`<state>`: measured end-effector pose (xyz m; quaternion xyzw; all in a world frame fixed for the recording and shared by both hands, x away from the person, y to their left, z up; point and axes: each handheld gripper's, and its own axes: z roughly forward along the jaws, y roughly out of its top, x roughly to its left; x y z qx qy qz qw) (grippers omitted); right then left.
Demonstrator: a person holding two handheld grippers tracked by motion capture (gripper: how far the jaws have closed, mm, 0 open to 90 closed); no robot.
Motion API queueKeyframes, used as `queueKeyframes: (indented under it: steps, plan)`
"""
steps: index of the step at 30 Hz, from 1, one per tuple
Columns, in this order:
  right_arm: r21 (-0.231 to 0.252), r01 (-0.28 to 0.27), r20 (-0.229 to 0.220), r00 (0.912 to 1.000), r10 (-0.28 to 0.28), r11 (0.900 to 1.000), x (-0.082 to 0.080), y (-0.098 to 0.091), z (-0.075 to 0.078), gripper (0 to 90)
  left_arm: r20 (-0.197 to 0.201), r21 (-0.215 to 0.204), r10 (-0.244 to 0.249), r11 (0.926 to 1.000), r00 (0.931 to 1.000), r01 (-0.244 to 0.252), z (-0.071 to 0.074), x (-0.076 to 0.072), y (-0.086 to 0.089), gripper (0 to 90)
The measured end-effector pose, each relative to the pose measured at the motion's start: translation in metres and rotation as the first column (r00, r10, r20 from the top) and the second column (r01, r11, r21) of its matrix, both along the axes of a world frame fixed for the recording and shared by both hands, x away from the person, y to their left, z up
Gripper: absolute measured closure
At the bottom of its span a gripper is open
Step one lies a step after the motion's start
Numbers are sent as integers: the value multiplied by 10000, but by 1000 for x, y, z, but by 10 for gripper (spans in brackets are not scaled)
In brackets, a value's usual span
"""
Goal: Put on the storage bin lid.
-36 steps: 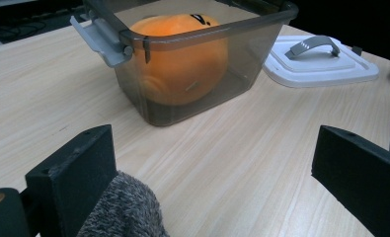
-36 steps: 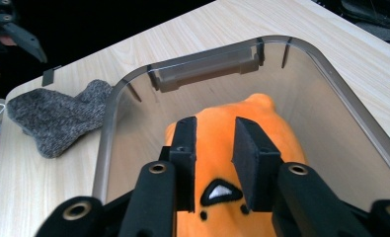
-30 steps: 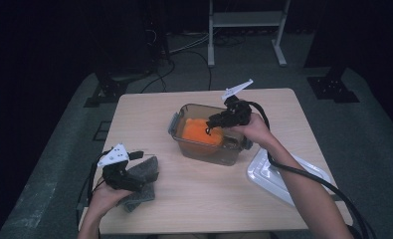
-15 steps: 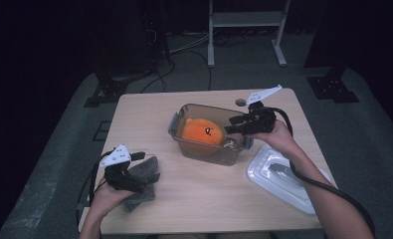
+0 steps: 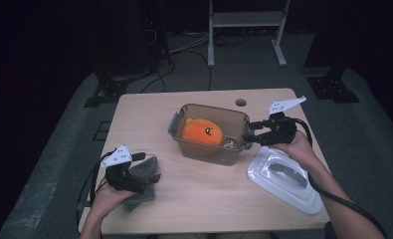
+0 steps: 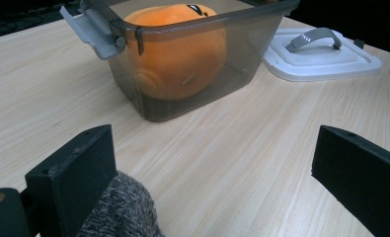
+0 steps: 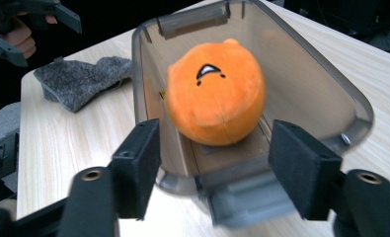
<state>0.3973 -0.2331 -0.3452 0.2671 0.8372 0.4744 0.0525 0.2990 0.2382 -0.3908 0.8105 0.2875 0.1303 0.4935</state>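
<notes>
- My right hand-held gripper (image 5: 249, 133) sits at the right end of the bin (image 5: 210, 149), jaws just opening, now wide, holding nothing.
- The orange plush (image 5: 202, 132) lies inside the bin; no readable writing.
- My left hand-held gripper (image 5: 151, 169), wide, rests by the grey cloth (image 5: 143, 169) on the desk (image 5: 149, 114).

plush toy (image 5: 203, 132): orange, black face mark | bin (image 5: 234, 115): smoky grey | lid (image 5: 283, 180): white | cloth (image 5: 143, 168): grey

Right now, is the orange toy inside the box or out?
Inside. The orange plush toy sits in the open grey box; the white lid lies beside it on the table.
</notes>
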Motion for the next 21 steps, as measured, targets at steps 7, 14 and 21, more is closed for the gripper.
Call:
queueKeyframes:
  steps: [7,14,21]
  plan:
    - [-179,192,30,9998,-191,9997,-12,-15,-9,266,52,-32,35,10000,10000,-35,1,-1,1,26]
    - [-205,360,113,9993,-358,9991,-23,-29,-21,258,49,-46,29,10000,10000,-28,0,0,0,26]
    - [-430,609,85,9981,-606,9972,-32,-44,-36,251,31,-36,7,10000,10000,-7,-1,0,-1,26]
